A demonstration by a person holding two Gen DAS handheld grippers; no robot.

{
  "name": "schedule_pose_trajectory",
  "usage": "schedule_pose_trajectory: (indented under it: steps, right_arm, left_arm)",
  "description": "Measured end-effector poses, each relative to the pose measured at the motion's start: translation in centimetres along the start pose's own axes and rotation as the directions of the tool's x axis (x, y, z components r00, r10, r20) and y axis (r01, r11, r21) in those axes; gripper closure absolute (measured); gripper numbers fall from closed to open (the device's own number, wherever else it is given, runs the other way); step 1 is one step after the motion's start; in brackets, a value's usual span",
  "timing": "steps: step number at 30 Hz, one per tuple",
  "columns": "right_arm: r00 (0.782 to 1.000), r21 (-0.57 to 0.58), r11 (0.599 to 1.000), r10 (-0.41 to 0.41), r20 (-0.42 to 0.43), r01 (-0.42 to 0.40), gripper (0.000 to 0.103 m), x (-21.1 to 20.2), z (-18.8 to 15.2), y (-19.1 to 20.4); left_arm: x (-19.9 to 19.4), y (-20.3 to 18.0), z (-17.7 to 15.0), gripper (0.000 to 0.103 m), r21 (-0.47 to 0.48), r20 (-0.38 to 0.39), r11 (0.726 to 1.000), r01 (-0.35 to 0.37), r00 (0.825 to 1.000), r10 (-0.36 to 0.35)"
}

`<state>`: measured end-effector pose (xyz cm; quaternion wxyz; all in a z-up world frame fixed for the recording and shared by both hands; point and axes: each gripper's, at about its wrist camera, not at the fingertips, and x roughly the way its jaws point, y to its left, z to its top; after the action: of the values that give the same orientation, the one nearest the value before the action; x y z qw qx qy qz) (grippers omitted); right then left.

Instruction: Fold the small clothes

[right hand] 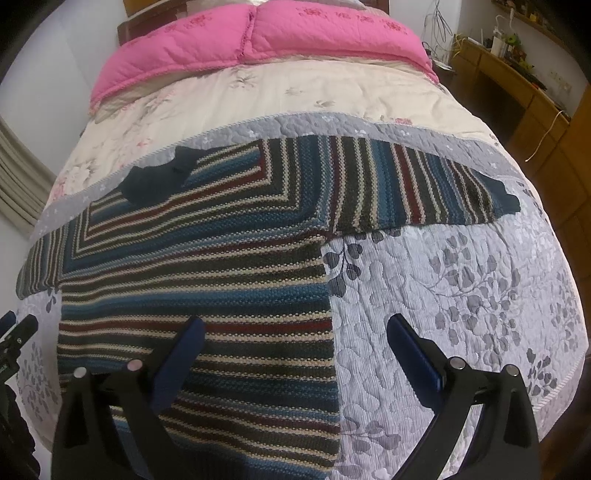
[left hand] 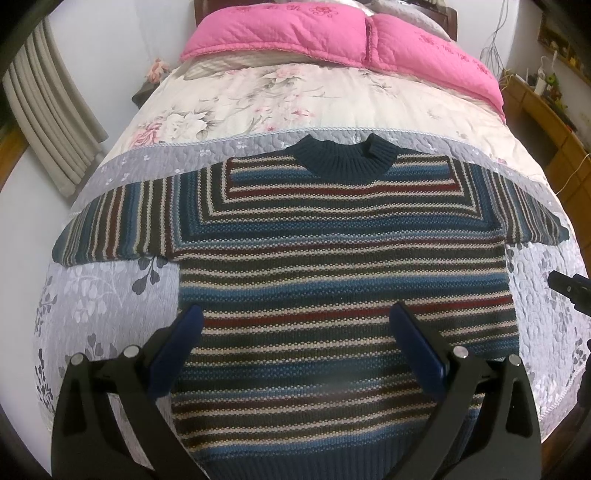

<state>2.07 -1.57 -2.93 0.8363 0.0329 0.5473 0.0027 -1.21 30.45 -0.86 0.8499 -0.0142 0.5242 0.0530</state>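
**A:** Left wrist view first. We've got the striped sweater (left hand: pixel 332 266) lying flat on the bed (left hand: pixel 92 295), face up, both sleeves out to the sides, dark ribbed collar (left hand: pixel 347 157) pointing toward the pink quilt (left hand: pixel 295 33) at the head end. It's a chunky, pebbly knit in bands of teal, cream, dark red and near-black, with a ribbed hem at the near edge. Our left claw (left hand: pixel 295 328) hangs over the lower body of it, blue pads spread wide, nothing between them.

**B:** Agreed, wide open and empty. The bedspread under it is a quilted grey-lilac thing with a leaf print, and there's bare bedspread on both sides of the sweater's body. A bit of the other claw's black frame pokes in at the right edge.

**A:** Right wrist view now. Our right claw (right hand: pixel 295 336) straddles the sweater's (right hand: pixel 203 277) side edge: one blue finger (right hand: pixel 181 354) sits over the knit, the other over bare bedspread (right hand: pixel 461 277). Jaws spread wide here too, gripping nothing.

**B:** Yep. That side seam runs as a straight line down toward us, and the sleeve (right hand: pixel 424 184) sticks straight out above it, ending in a dark cuff. Lots of open quilt below that sleeve, out to the bed's corded edge. A wooden desk (right hand: pixel 517 81) sits off in the far corner.
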Motion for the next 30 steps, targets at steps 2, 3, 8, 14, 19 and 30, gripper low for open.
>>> schedule_pose_trajectory:
  steps: [2,3,8,14,19,30]
  right_arm:
    - [1.000,0.000,1.000,0.000,0.000,0.000,0.004,0.0,0.0,0.0]
    - [1.000,0.000,1.000,0.000,0.000,0.000,0.004,0.0,0.0,0.0]
    - [1.000,0.007,1.000,0.001,-0.004,-0.001,0.004,0.4,-0.1,-0.4]
    - [1.000,0.011,1.000,0.000,-0.007,0.000,0.004,0.6,0.1,-0.8]
    - [1.000,0.012,1.000,0.002,-0.007,-0.002,0.004,0.8,0.3,-1.2]
    - [0.999,0.140,0.989,0.041,-0.008,-0.039,0.004,3.8,3.0,-9.6]
  left_arm:
    - [0.0,0.0,-0.1,0.003,0.000,-0.001,1.000,0.000,1.000,0.000]
    - [0.0,0.0,0.0,0.003,0.001,-0.001,1.000,0.000,1.000,0.000]
    - [0.3,-0.3,0.0,0.003,0.003,-0.005,1.000,0.001,1.000,-0.001]
    - [0.6,-0.8,0.1,0.003,0.008,-0.005,1.000,0.003,1.000,-0.003]
    - [0.9,-1.2,0.1,0.003,0.016,-0.004,1.000,0.003,1.000,-0.003]
    - [3.1,-4.5,1.7,0.003,0.029,-0.004,0.999,0.033,0.999,-0.033]
